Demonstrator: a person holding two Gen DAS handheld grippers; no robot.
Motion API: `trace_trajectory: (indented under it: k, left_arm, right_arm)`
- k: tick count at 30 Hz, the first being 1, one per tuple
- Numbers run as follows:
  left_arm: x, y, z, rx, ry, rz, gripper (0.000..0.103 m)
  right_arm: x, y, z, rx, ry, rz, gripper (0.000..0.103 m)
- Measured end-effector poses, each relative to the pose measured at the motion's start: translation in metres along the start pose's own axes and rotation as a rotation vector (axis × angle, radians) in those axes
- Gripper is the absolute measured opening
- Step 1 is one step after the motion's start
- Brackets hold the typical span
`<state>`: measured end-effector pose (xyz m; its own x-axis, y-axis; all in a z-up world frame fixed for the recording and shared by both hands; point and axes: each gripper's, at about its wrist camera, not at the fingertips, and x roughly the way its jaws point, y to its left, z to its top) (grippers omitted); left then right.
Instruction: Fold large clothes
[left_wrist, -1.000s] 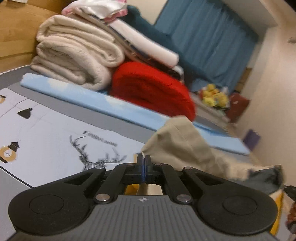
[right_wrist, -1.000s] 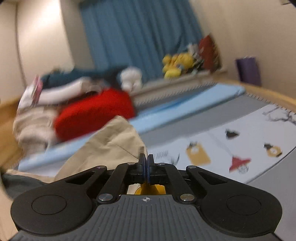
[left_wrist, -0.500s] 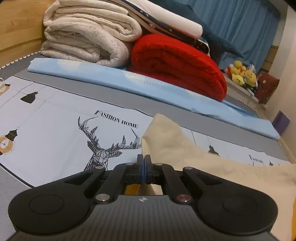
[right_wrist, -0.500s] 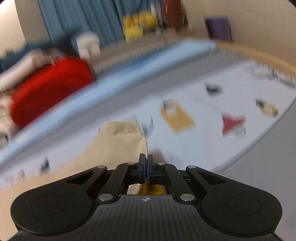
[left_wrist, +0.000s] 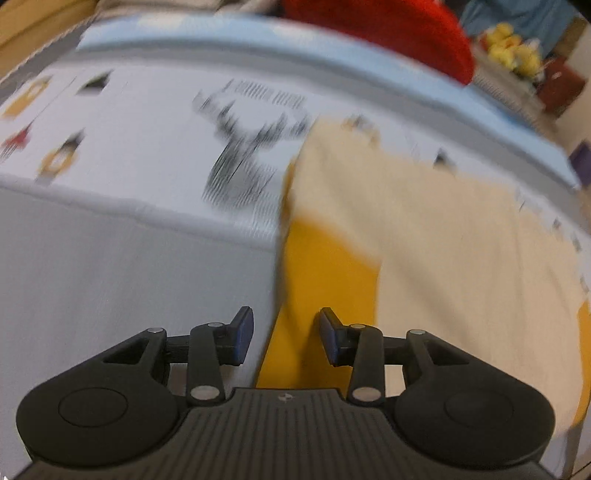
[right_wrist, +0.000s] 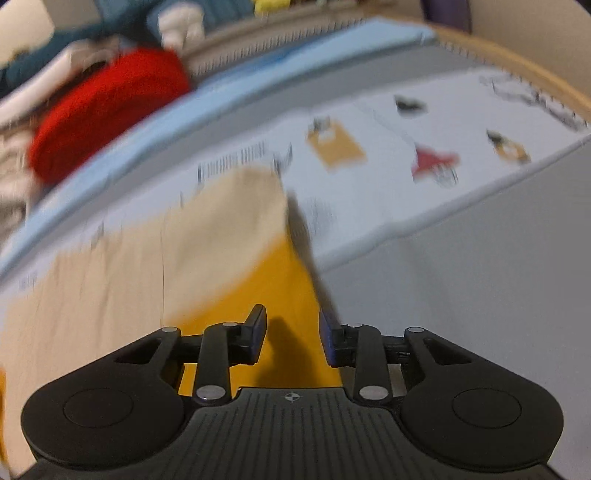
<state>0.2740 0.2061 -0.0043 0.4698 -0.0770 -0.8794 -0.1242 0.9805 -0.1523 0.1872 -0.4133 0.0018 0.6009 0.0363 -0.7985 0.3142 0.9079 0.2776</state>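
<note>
Both views smeared by motion blur; fine detail lost, printed lettering unreadable.

Bed (left_wrist: 92, 266) filling most of each view: grey cover, smooth and matte, with a white panel (left_wrist: 140, 147) of small printed motifs, a deer-head drawing only just made out in the left view. Pale blue strip (left_wrist: 332, 48) along the far side. Beyond it a red roll (left_wrist: 388, 33), plush-looking, cut off by the top edge in the left view; whitish folded bedding beside it in the right view, too blurred to tell apart. Yellow toys (left_wrist: 509, 48) at the far corner, shape unclear.

Garment (left_wrist: 443, 240) spread flat on the bed, partly over the white panel: beige cloth, soft, matte, a straight seam faintly visible in the right view; mustard-yellow layer (left_wrist: 325, 280) showing below the beige edge. Lower part hidden behind both gripper bodies; extent toward the frame edges cut off.

Left gripper (left_wrist: 286, 339): fingers (left_wrist: 243, 334) spreading, blue pads apart; the garment's left edge, yellow part, in the gap, not pressed by either pad.

Right gripper (right_wrist: 291, 339): fingers (right_wrist: 256, 332) spreading likewise; the garment's right yellow edge in the gap, with a dark shadow, no pad visibly pressing it, though contact at the right pad hard to judge.
</note>
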Motion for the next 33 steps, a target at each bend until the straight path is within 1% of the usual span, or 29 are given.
trace_trajectory:
  k: [2,3,5,7,8,9,10,12,14,16,20,22,27,30,32,33]
  left_arm:
    - [-0.022,0.009,-0.025,-0.036,-0.003,0.014,0.043]
    - [-0.033,0.013,-0.036,-0.042,-0.017,0.001,0.043]
    - [-0.054,0.020,-0.059,-0.050,-0.072,-0.046,0.045]
    - [-0.066,0.025,-0.079,-0.051,-0.121,-0.068,0.050]
    - [-0.069,0.028,-0.089,-0.043,-0.131,-0.068,0.050]
    - [-0.067,0.029,-0.095,-0.036,-0.117,-0.058,0.051]
    - [-0.062,0.030,-0.095,-0.046,-0.084,-0.043,0.051]
    - [-0.055,0.035,-0.094,-0.091,-0.061,-0.075,0.051]
    - [-0.049,0.039,-0.092,-0.115,-0.047,-0.082,0.052]
    - [-0.043,0.046,-0.090,-0.153,-0.029,-0.072,0.052]
    - [-0.028,0.063,-0.086,-0.273,0.013,-0.115,0.053]
    - [-0.027,0.067,-0.085,-0.302,0.014,-0.127,0.054]
    - [-0.024,0.069,-0.083,-0.323,0.025,-0.140,0.054]
    - [-0.023,0.067,-0.085,-0.317,0.032,-0.145,0.054]
    - [-0.019,0.063,-0.084,-0.304,0.037,-0.145,0.054]
    - [-0.019,0.062,-0.085,-0.293,0.038,-0.148,0.051]
  right_arm:
    - [-0.016,-0.004,-0.023,-0.016,0.054,-0.033,0.033]
    - [-0.027,-0.005,-0.032,-0.019,0.053,-0.031,0.033]
    - [-0.052,-0.008,-0.054,-0.022,0.035,-0.018,0.033]
    - [-0.072,-0.013,-0.073,-0.016,-0.004,-0.012,0.035]
    - [-0.081,-0.016,-0.084,-0.006,-0.028,-0.013,0.036]
    - [-0.087,-0.018,-0.091,0.007,-0.044,-0.016,0.036]
    - [-0.091,-0.019,-0.096,0.015,-0.054,-0.021,0.036]
    - [-0.095,-0.018,-0.099,0.003,-0.086,-0.034,0.036]
    - [-0.094,-0.016,-0.100,-0.010,-0.108,-0.043,0.038]
    - [-0.089,-0.020,-0.100,-0.002,-0.090,-0.042,0.043]
    - [-0.072,-0.026,-0.096,0.032,-0.040,-0.049,0.045]
    - [-0.064,-0.029,-0.094,0.054,-0.020,-0.051,0.046]
    - [-0.041,-0.036,-0.095,0.086,0.079,-0.063,0.046]
    - [-0.036,-0.035,-0.095,0.082,0.095,-0.065,0.046]
    - [-0.037,-0.032,-0.096,0.074,0.095,-0.065,0.041]
    - [-0.037,-0.031,-0.096,0.070,0.094,-0.066,0.034]
